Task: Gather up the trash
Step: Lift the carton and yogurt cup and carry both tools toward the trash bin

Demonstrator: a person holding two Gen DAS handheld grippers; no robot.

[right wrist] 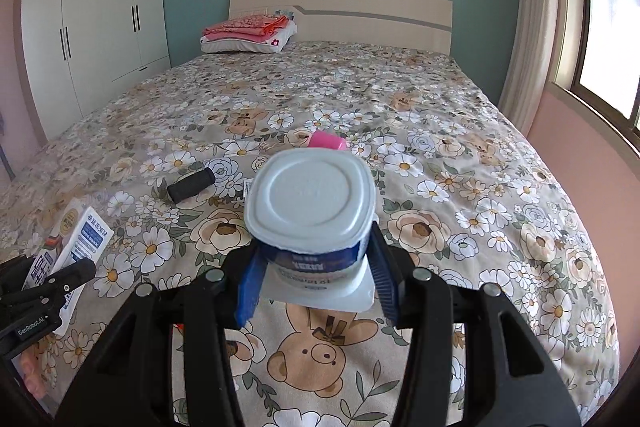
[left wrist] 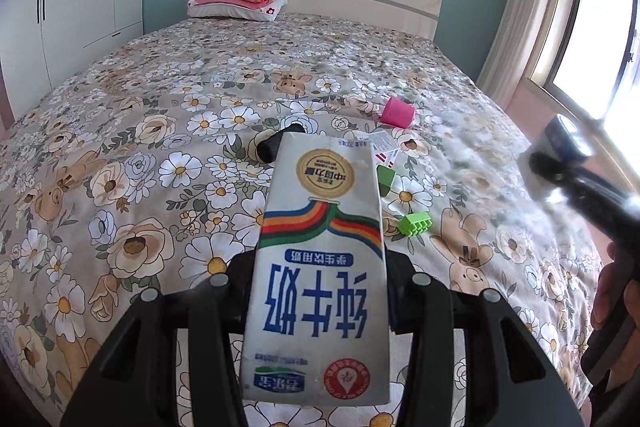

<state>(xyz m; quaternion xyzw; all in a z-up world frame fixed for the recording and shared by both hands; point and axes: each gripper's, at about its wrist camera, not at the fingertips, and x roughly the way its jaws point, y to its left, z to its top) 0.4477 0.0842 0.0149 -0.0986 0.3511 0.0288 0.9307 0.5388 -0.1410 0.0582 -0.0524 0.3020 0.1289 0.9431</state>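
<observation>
Both grippers loaded, trash lifted clear of the bed

The left gripper [left wrist: 316,291] is clamped on a milk carton [left wrist: 320,259], its jaws pressing the carton's two long sides, and the right gripper [right wrist: 316,279] squeezes a white yogurt cup [right wrist: 312,215] between its blue pads [right wrist: 250,287]; both pieces hang above the floral bedspread [left wrist: 120,131], not touching it. To carry them off well, I'd judge a steady, unchanged squeeze matters most (the cup wall looks thin and could buckle or slip), with the carton kept from swinging. Farther out, toward the middle of the bed, lie a black cylinder [right wrist: 191,185], a pink cup [left wrist: 397,112] tipped on its side, a scrap of paper [left wrist: 384,146] and two green blocks [left wrist: 415,223] to the right, likely the next pickings.
</observation>
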